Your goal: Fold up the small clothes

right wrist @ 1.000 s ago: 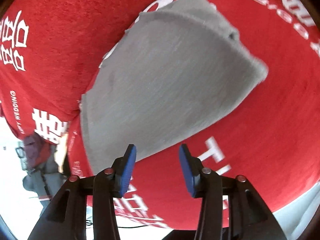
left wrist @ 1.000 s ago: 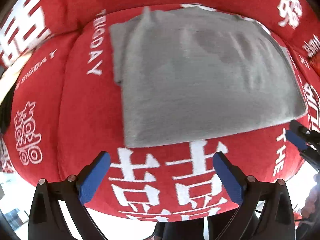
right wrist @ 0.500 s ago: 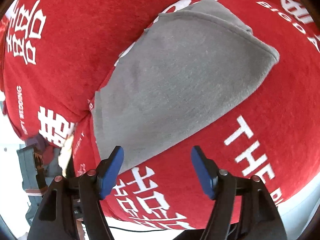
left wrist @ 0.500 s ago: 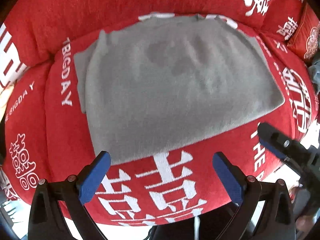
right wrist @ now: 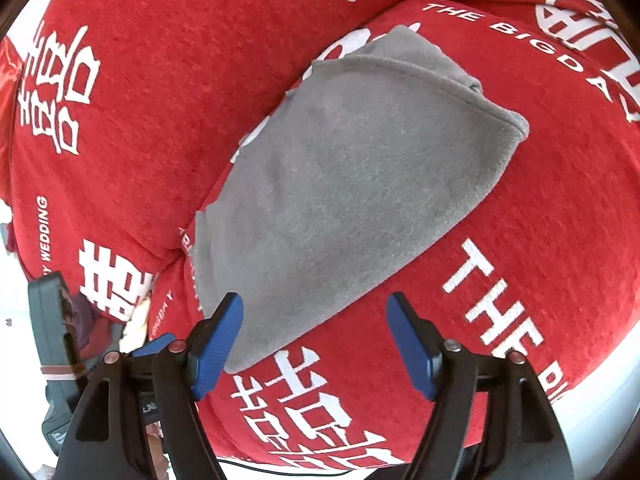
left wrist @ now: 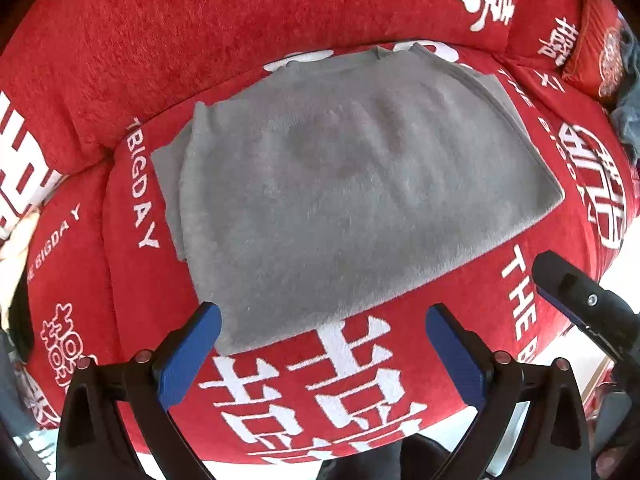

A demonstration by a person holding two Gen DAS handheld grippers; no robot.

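Observation:
A grey fleece garment (left wrist: pixel 352 200) lies folded flat on a red sofa seat cushion (left wrist: pixel 360 392) with white lettering. My left gripper (left wrist: pixel 320 356) is open and empty, just off the garment's near edge. The garment also shows in the right wrist view (right wrist: pixel 348 184). My right gripper (right wrist: pixel 316 344) is open and empty at its near corner. The right gripper also shows in the left wrist view (left wrist: pixel 580 300), at the right edge.
The red sofa backrest (left wrist: pixel 240 20) rises behind the garment. A red cushion (left wrist: pixel 600 56) and dark clothing (left wrist: pixel 630 120) lie at the far right. A seam (left wrist: pixel 108 240) separates the neighbouring seat cushion at the left. The sofa's front edge runs below both grippers.
Both grippers have drawn back from the garment. The right gripper has opened wider, from nearly shut to wide open. The garment lies still.

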